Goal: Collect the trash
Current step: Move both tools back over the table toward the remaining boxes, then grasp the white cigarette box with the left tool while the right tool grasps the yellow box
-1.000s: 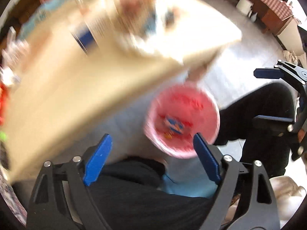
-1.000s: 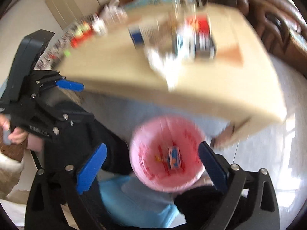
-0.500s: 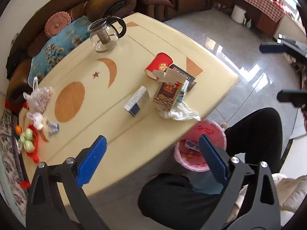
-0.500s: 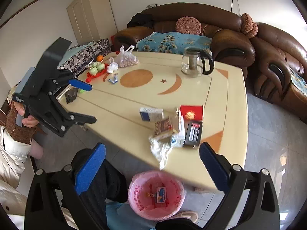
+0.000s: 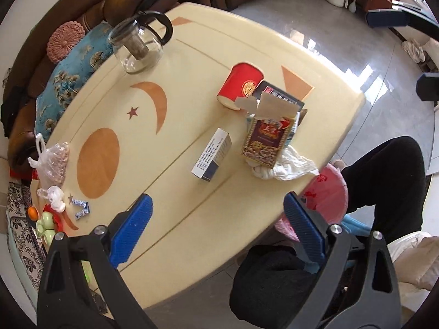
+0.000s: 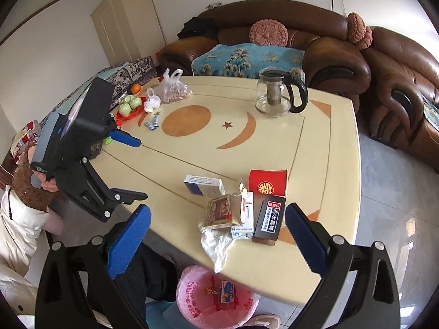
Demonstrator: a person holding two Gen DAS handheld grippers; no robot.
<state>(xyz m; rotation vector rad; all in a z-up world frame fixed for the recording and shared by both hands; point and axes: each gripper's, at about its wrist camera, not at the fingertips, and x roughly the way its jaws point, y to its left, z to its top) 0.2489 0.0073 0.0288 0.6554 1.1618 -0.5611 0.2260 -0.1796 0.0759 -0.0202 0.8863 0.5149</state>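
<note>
A pink-lined trash bin [image 6: 216, 298] [image 5: 326, 194] stands on the floor under the table's near edge, with a few wrappers inside. On the cream table [image 5: 192, 63] a cluster lies near that edge: a torn snack box [image 5: 267, 139] [image 6: 223, 209], crumpled white plastic [image 5: 285, 167] [image 6: 216, 244], a blue-and-white box [image 5: 212, 155] [image 6: 204, 185], a red paper cup [image 5: 241, 85] [image 6: 267, 185] on its side and a black box [image 5: 279, 96] [image 6: 270, 219]. My left gripper [image 5: 216, 200] [image 6: 130, 167] hangs open and empty above the table. My right gripper [image 6: 218, 208] [image 5: 406, 54] is open and empty too, over the cluster.
A glass teapot [image 6: 277, 93] stands at the far side. A bag of nuts [image 6: 172, 89], small candies [image 5: 81, 208] and green cups [image 6: 129, 105] sit at the left end. Brown sofas [image 6: 343, 44] ring the table. The person's dark-trousered legs [image 5: 384, 181] are beside the bin.
Both grippers have risen from just above the pink bin to well over the table, so the tabletop now fills both views. The blur has gone. Both stay empty.
</note>
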